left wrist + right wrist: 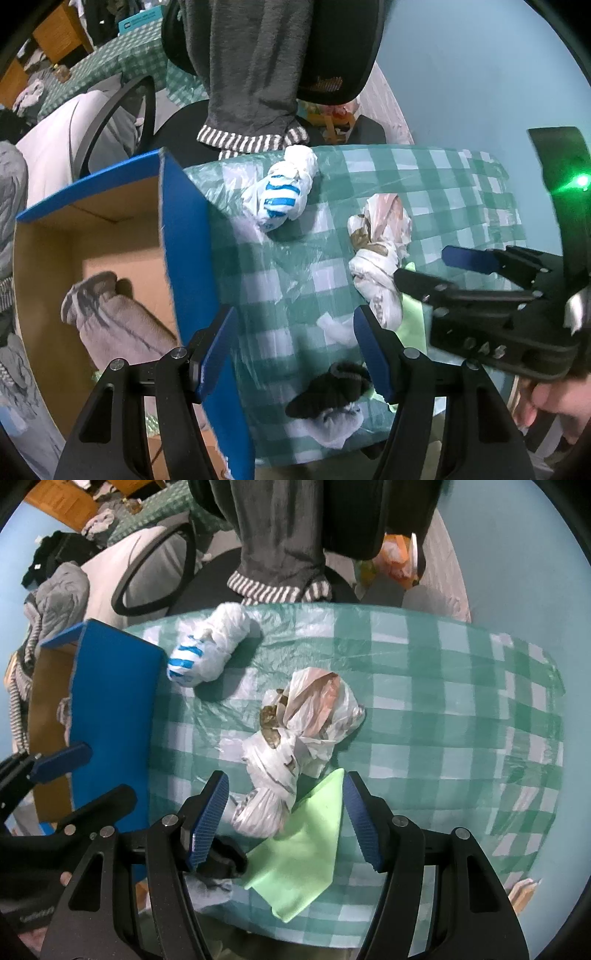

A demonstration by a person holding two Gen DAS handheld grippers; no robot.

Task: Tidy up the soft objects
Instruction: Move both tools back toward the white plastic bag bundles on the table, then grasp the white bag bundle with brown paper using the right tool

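Two knotted plastic bags lie on the surface, which wears a green-and-white checked cover. The white bag with blue stripes sits near the far edge, just beside the blue cardboard box; its long axis runs from the blue-striped end by the box up toward the far edge. The white-and-brown bag lies mid-surface, its long axis running from the puffed end down toward the camera, and its near knotted end overlaps a light green cloth. One black-and-white sock bundle sits at the near edge, touching the cloth's corner. Inside the box lies one grey garment.

The left hand-held gripper hangs above the surface beside the box wall, jaws wide with nothing between them. The right hand-held gripper (also wide) straddles the brown bag's knotted end and the green cloth without pressing either. Beyond the far edge, a grey garment with striped cuffs drapes over a black chair.
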